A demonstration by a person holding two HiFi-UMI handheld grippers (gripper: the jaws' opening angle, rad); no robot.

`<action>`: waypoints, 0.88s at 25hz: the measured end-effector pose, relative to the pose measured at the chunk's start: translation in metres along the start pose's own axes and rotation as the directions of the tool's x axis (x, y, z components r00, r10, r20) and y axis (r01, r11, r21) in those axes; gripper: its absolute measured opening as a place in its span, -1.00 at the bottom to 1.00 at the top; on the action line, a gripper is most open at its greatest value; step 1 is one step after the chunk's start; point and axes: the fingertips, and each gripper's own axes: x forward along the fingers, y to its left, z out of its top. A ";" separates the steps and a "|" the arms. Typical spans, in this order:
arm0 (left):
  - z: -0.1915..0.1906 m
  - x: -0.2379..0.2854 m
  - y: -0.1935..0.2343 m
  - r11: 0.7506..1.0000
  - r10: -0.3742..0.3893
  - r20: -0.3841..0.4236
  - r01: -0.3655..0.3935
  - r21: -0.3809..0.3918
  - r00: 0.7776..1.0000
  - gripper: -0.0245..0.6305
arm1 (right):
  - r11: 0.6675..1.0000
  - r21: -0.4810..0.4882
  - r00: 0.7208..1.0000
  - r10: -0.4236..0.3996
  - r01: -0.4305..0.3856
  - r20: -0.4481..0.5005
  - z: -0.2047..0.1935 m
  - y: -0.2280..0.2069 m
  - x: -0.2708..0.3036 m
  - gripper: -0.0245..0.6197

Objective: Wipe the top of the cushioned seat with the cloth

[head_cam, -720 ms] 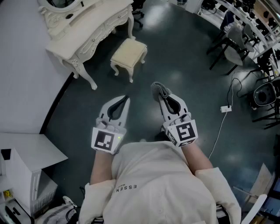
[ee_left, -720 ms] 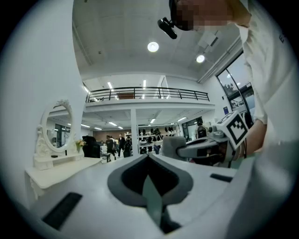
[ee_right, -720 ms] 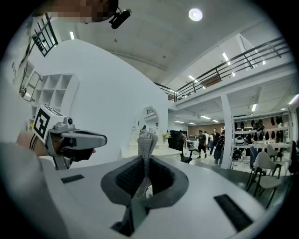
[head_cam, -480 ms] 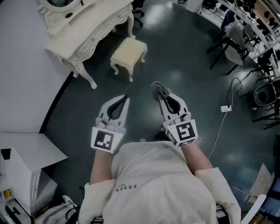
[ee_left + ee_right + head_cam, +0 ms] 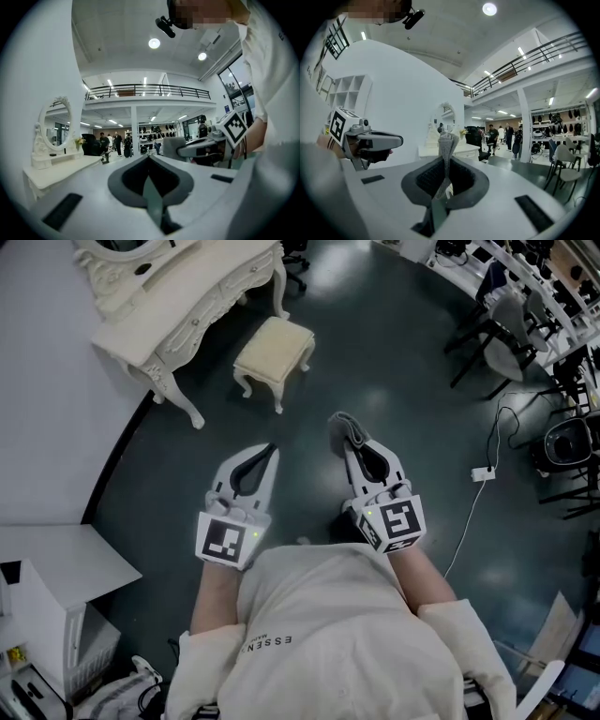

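1. Cloth (image 5: 341, 423): likely soft, light, limp; clamped in R tongs (image 5: 351, 441), well short of seat (image 5: 274, 346).
2. L tongs (image 5: 269, 454): together, empty, also short of seat.
3. Edge grip seems OK; cloth should drape flat.

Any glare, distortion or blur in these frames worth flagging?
Head view: soft glare patches on the dark floor, cushioned seat sharp. Left gripper view: fisheye bending, black corners, ceiling light blooms. Right gripper view: same vignette; cloth crisp.
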 end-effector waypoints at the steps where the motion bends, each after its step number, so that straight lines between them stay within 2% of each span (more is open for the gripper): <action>1: -0.001 0.005 0.001 1.000 0.003 -0.005 -0.003 0.001 1.000 -0.92 | 1.000 0.000 1.000 0.005 -0.005 -0.003 -0.001 -0.004 0.003 -0.84; 6: -0.008 0.042 0.010 0.999 0.035 -0.030 -0.035 -0.013 0.999 -0.92 | 0.999 0.009 0.999 0.036 -0.036 -0.004 -0.006 -0.040 0.031 -0.84; 10: -0.010 0.088 0.022 0.995 0.093 -0.053 -0.094 -0.019 0.994 -0.92 | 0.995 0.012 0.995 0.100 -0.100 -0.013 -0.008 -0.080 0.065 -0.84; 15: -0.004 0.165 0.034 0.984 0.172 -0.072 -0.174 -0.022 0.982 -0.92 | 0.980 0.025 0.980 0.196 -0.196 -0.038 -0.007 -0.146 0.113 -0.84; 22: -0.005 0.286 0.060 0.963 0.258 -0.097 -0.264 -0.051 0.961 -0.92 | 0.948 -0.005 0.947 0.316 -0.317 -0.054 0.002 -0.242 0.190 -0.84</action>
